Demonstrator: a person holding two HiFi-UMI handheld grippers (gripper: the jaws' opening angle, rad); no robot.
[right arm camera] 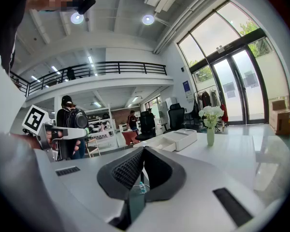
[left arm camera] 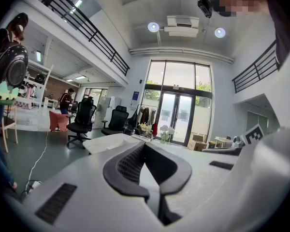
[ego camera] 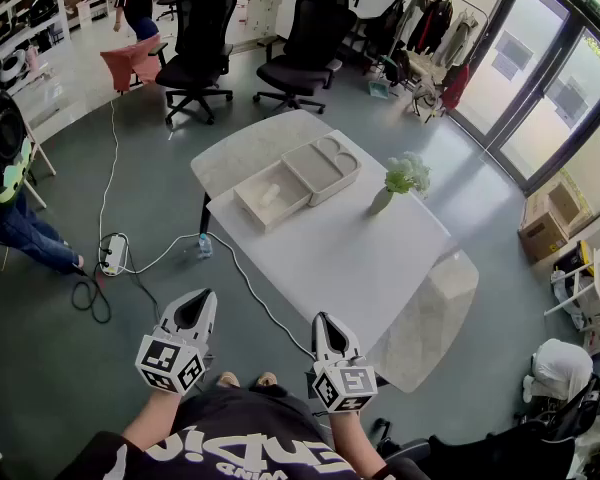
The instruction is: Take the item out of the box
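As it sits on the far half of the white table point(ego camera: 325, 258), the shallow beige box point(ego camera: 248, 211) is open, with a small pale item point(ego camera: 269, 195) lying inside, too small to identify. A matching tray-like lid point(ego camera: 325, 173) lies touching the box on its right. A vase of white flowers point(ego camera: 400, 180) stands near the lid, apart from it.

The table has a pale, glossy top and stands on a grey-green floor in a high room with a mezzanine railing and glass doors point(ego camera: 540, 98). Two black office chairs point(ego camera: 195, 38) stand beyond the table, with a clothes rack point(ego camera: 430, 23) near the doors.

A white cable point(ego camera: 242, 273) crosses the floor between the person and the table, running from a power strip point(ego camera: 112, 253). A bystander with a backpack point(ego camera: 5, 163) stands at the left.

Both tools are held level, close to the person's body and well short of the table. The left gripper point(ego camera: 195, 306) and right gripper point(ego camera: 324, 323) have their jaws clenched together with nothing between them.
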